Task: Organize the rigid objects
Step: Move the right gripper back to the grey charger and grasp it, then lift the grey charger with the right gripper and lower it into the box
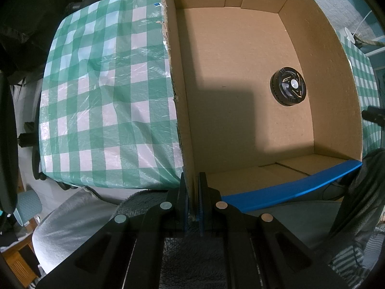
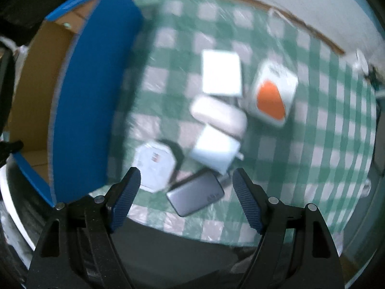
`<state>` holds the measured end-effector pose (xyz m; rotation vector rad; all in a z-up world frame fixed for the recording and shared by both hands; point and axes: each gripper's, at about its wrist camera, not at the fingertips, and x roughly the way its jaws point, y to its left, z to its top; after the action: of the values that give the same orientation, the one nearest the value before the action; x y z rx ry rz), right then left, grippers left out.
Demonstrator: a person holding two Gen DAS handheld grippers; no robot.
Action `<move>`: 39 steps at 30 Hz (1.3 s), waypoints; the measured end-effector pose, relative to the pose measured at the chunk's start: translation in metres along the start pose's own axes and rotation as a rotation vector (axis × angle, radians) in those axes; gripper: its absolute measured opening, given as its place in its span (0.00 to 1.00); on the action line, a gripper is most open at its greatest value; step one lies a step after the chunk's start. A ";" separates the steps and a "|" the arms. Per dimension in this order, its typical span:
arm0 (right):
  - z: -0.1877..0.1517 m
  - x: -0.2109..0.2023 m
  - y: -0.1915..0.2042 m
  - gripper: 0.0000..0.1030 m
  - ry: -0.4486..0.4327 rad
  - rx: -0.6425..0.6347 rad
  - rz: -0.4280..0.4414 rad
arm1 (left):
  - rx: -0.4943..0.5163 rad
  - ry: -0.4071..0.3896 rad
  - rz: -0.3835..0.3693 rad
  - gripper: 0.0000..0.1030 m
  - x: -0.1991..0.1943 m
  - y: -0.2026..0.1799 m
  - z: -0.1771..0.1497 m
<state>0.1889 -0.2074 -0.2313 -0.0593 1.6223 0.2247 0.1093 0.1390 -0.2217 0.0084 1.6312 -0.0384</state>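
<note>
The left gripper pinches the box wall, steadying it on the checked table. Only one item, a black disc, lies inside. The right gripper, jaws spread and empty, hangs over six items left outside, nearest a grey slab, perhaps a power bank in the blurred view. Most sorting remains.

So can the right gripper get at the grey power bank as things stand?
Probably yes. The right gripper is open, and the power bank lies flat on the cloth just ahead between its fingers, with nothing on top. The white octagonal box sits close on its left.
</note>
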 end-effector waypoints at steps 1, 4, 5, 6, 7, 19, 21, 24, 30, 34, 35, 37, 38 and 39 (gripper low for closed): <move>-0.003 0.006 -0.006 0.77 0.007 0.030 0.001 | 0.000 0.001 0.000 0.06 0.000 0.000 0.000; -0.011 0.021 -0.020 0.77 0.026 0.124 0.017 | 0.000 0.001 0.001 0.06 0.000 0.000 0.000; -0.014 0.026 -0.025 0.77 0.032 0.161 0.025 | 0.001 0.001 0.002 0.06 0.000 0.000 0.000; -0.016 0.029 -0.029 0.77 0.036 0.190 0.029 | 0.002 0.001 0.002 0.06 0.000 0.000 0.000; -0.017 0.033 -0.032 0.77 0.041 0.215 0.029 | 0.001 0.002 0.002 0.06 0.001 0.000 0.000; -0.011 0.063 -0.035 0.66 0.096 0.286 0.096 | 0.005 0.008 0.009 0.06 0.000 -0.003 0.001; -0.004 0.064 -0.028 0.66 0.100 0.223 0.062 | 0.006 0.006 0.009 0.06 0.000 -0.003 0.001; -0.003 0.064 -0.020 0.62 0.105 0.144 0.012 | 0.003 0.007 0.007 0.06 0.000 -0.003 0.001; 0.002 0.066 -0.017 0.58 0.104 0.049 -0.015 | 0.004 0.004 0.007 0.06 0.001 -0.002 0.000; -0.010 0.082 -0.027 0.57 0.150 0.148 0.036 | 0.004 0.007 0.006 0.06 0.001 -0.001 -0.001; -0.010 0.083 -0.026 0.58 0.138 0.155 0.028 | 0.004 0.008 0.006 0.06 0.001 -0.001 -0.001; -0.010 0.082 -0.023 0.55 0.119 0.159 0.005 | 0.006 0.011 0.009 0.06 0.001 -0.002 -0.001; -0.010 0.082 -0.021 0.52 0.109 0.158 0.004 | 0.008 0.012 0.011 0.06 0.001 -0.002 0.000; -0.011 0.082 -0.019 0.50 0.102 0.149 -0.002 | 0.010 0.013 0.013 0.06 0.001 -0.003 0.000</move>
<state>0.1762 -0.2203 -0.3141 0.0423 1.7360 0.1005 0.1090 0.1357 -0.2229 0.0273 1.6439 -0.0368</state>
